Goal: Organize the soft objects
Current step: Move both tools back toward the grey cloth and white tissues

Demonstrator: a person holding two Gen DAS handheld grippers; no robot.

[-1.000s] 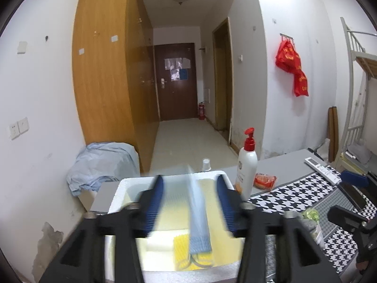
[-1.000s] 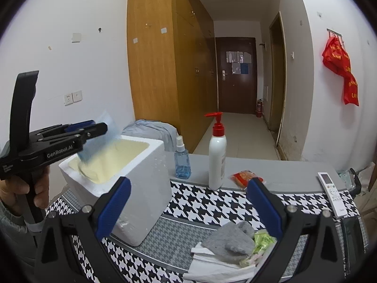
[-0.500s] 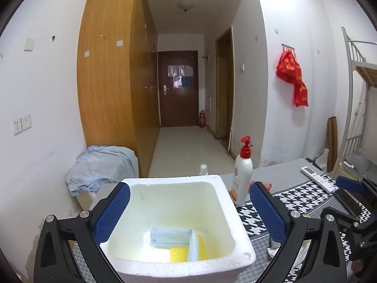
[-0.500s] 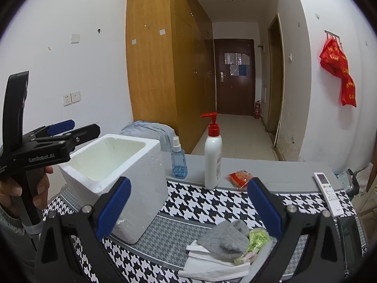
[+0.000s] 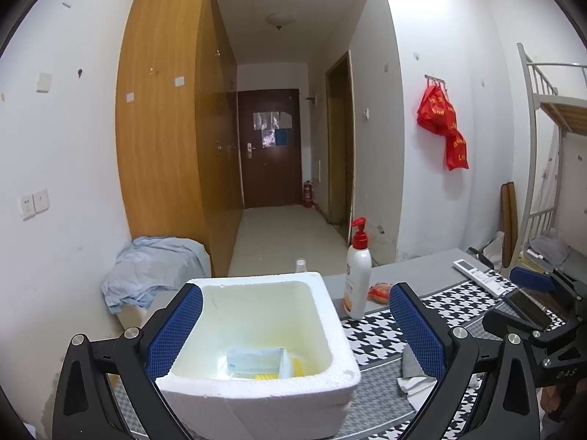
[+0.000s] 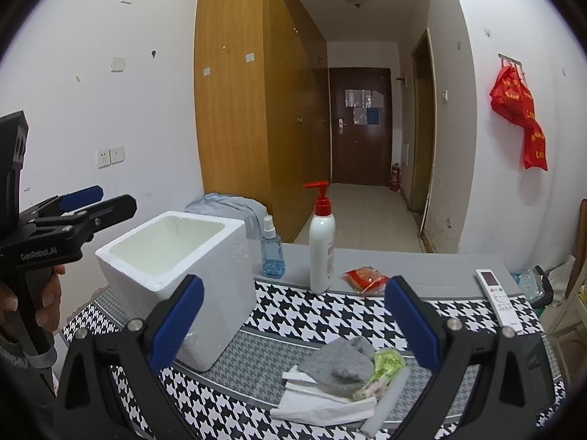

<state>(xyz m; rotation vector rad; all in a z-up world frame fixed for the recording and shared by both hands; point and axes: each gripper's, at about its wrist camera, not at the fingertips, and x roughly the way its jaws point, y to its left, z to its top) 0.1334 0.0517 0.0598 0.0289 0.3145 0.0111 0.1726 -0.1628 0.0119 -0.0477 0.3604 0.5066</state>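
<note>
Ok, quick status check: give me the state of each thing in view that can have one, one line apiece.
left gripper: open, nothing between the pads
right gripper: open, empty, above the pile
foam box: upright, lidless
blue packet: lying in the box
yellow item: in the box bottom, partly hidden
grey cloth: crumpled on the pile, outside the box
white cloth: flat under the pile
pump bottle: upright
spray bottle: upright, capped
</note>
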